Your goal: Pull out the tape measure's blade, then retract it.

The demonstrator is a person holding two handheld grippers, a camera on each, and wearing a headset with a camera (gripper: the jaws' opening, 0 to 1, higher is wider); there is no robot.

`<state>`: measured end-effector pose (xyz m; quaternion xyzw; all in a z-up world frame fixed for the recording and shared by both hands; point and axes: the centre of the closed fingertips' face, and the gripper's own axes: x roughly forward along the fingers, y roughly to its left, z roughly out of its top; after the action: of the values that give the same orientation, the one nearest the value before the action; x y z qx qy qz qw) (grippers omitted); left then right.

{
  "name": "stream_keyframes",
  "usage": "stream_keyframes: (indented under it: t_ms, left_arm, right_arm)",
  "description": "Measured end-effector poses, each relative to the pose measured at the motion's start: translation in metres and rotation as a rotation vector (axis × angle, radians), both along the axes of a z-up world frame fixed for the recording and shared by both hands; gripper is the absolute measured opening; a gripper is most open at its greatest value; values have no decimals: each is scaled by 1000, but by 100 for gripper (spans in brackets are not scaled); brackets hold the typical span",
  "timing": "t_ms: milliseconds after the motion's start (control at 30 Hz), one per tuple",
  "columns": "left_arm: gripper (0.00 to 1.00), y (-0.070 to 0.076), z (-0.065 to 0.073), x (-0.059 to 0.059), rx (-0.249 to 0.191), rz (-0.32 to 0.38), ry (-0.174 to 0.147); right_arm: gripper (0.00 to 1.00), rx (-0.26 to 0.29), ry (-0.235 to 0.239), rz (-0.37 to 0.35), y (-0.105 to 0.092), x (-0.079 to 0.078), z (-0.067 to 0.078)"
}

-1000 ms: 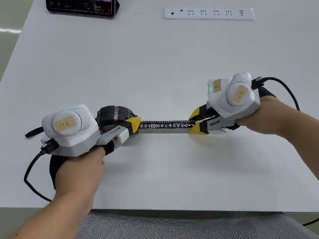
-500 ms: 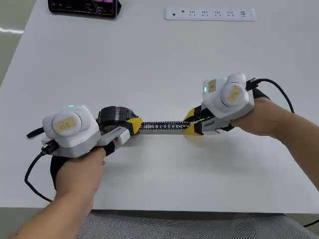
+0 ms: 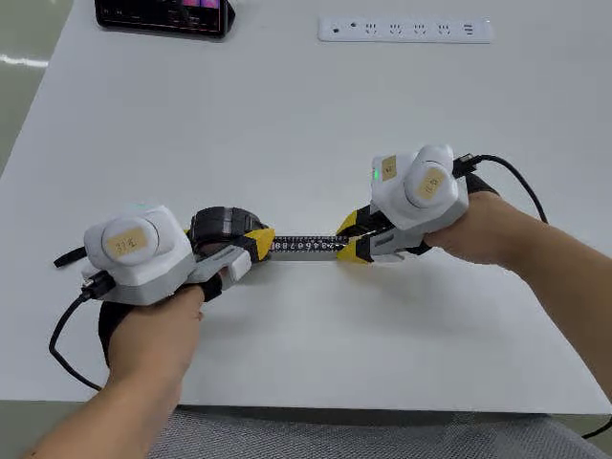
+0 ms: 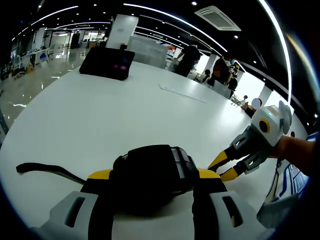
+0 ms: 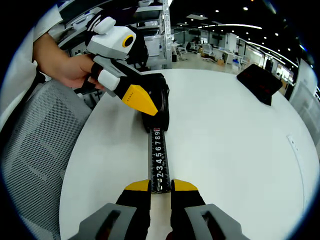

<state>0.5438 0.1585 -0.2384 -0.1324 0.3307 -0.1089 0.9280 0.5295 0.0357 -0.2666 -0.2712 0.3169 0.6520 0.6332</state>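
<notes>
Black plastic makes up the case [image 3: 222,228], which lies on the white bench [image 3: 287,124] towards the front edge and left of the middle. The left gripper [image 3: 256,239] holds it: in the left gripper view the jaws stand on either side of the case, their yellow tips pressed against its flanks. A dark strap [image 4: 45,170] trails from the case across the bench top.

The blade [image 3: 306,245] is drawn out of the case to the right and runs roughly along the front edge, low over the bench. It is dark with white numerals; in the right gripper view the digits 2 to 9 read along it, with a red mark near the mouth of the case. The right gripper [image 3: 349,239] grips the free end of the blade, its jaws narrowed onto the strip so that the yellow tips sit just beside each other with the blade between them. The two grippers are near one another, joined by the short exposed length.

A white power strip [image 3: 404,29] lies along the far edge, right of the middle. A dark device [image 3: 163,13] sits at the far left corner. A black cable [image 3: 512,177] leaves the right gripper over the person's wrist, and a grey mesh chair [image 5: 35,150] stands at the front edge.
</notes>
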Motion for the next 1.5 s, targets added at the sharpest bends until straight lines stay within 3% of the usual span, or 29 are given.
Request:
stream_keyframes:
  t_ms: [1500]
  left_arm:
    - [59, -1, 0, -1, -10, 1, -2]
  right_arm:
    - [11, 61, -5, 17, 63, -1, -1]
